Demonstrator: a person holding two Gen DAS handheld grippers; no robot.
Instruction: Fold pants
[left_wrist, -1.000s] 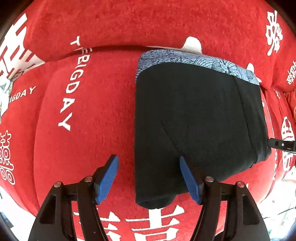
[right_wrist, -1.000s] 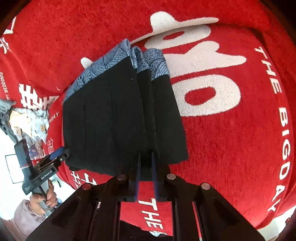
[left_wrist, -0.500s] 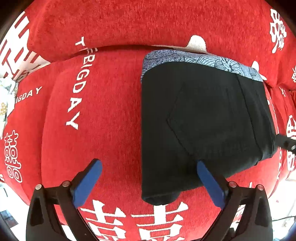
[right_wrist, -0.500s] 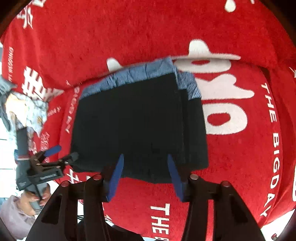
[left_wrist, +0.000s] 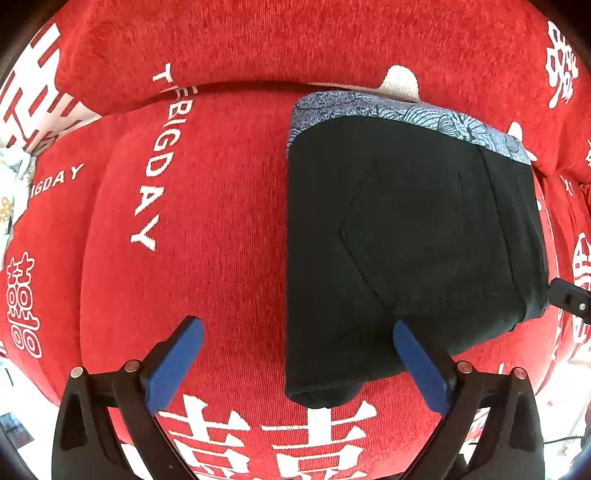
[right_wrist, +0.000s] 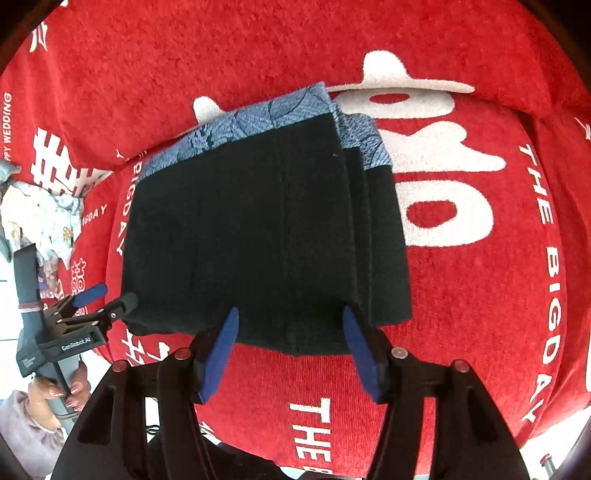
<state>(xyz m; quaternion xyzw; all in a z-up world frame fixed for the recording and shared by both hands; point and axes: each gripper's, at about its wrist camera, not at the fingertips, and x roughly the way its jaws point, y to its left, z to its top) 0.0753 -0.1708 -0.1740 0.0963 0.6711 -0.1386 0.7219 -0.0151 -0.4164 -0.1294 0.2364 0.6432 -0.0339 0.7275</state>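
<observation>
The black pants (left_wrist: 402, 236) lie folded into a compact stack on the red sofa cover, with a blue patterned waistband (left_wrist: 406, 114) at the far edge. They also show in the right wrist view (right_wrist: 258, 236). My left gripper (left_wrist: 295, 347) is open and empty, just in front of the stack's near left corner. My right gripper (right_wrist: 290, 332) is open and empty at the stack's near edge. The left gripper also shows in the right wrist view (right_wrist: 107, 299), and the right gripper's tip shows in the left wrist view (left_wrist: 569, 299).
The red sofa cover (left_wrist: 221, 240) with white lettering spreads all around, its backrest rising behind the pants. A heap of pale patterned cloth (right_wrist: 44, 218) lies at the far left. The seat's front edge runs just under both grippers.
My right gripper let go of the stack's near edge, opened and drew back a little. My left gripper opened wider and pulled back from the pants. The folded stack stayed put.
</observation>
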